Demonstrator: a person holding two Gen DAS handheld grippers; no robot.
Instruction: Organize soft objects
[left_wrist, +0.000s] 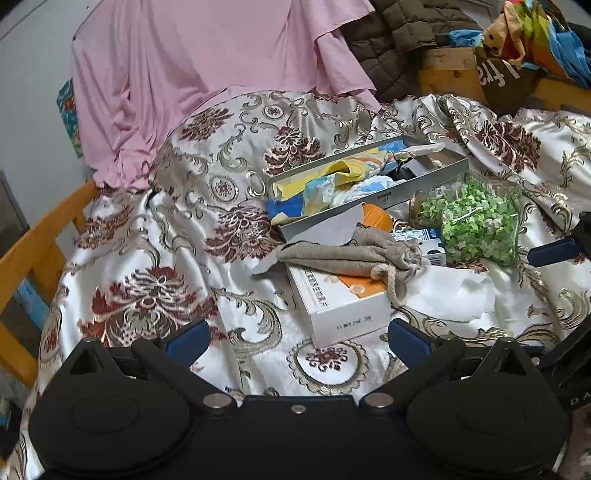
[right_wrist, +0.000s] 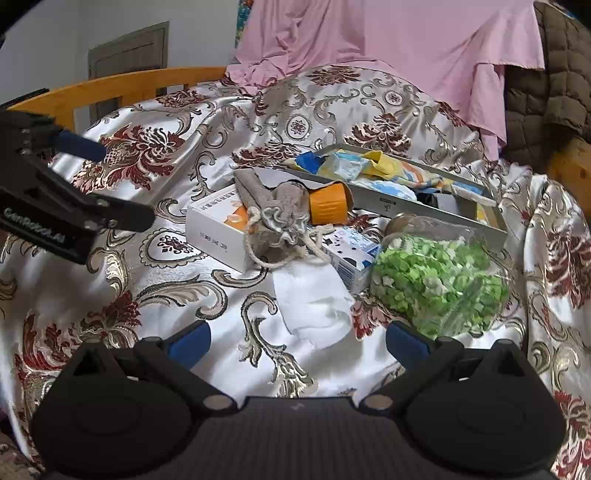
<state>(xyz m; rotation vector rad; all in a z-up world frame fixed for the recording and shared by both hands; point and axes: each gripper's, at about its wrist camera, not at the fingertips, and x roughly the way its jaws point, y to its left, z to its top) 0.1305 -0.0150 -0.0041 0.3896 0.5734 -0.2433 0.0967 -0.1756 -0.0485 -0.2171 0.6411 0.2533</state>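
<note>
A grey drawstring pouch (left_wrist: 354, 254) (right_wrist: 284, 221) lies across a white carton (left_wrist: 343, 306) (right_wrist: 218, 225) on the floral bedspread. Behind it a long grey tray (left_wrist: 373, 212) (right_wrist: 406, 201) holds crumpled colourful cloths (left_wrist: 325, 184) (right_wrist: 369, 166). A white tissue (left_wrist: 458, 295) (right_wrist: 314, 306) lies flat in front of the pile. My left gripper (left_wrist: 298, 339) hovers open just short of the white carton, holding nothing. My right gripper (right_wrist: 298, 339) is open and empty too, with the tissue just beyond its fingertips. The left gripper also shows at the left of the right wrist view.
A clear jar of green bits (left_wrist: 476, 218) (right_wrist: 439, 280) lies on its side at the right. An orange cylinder (right_wrist: 328, 203) and a small blue-and-white box (right_wrist: 351, 258) sit in the pile. Pink cloth (left_wrist: 207, 66), a brown quilted jacket (left_wrist: 399, 40) and the wooden bed frame (left_wrist: 40, 236) surround the bed.
</note>
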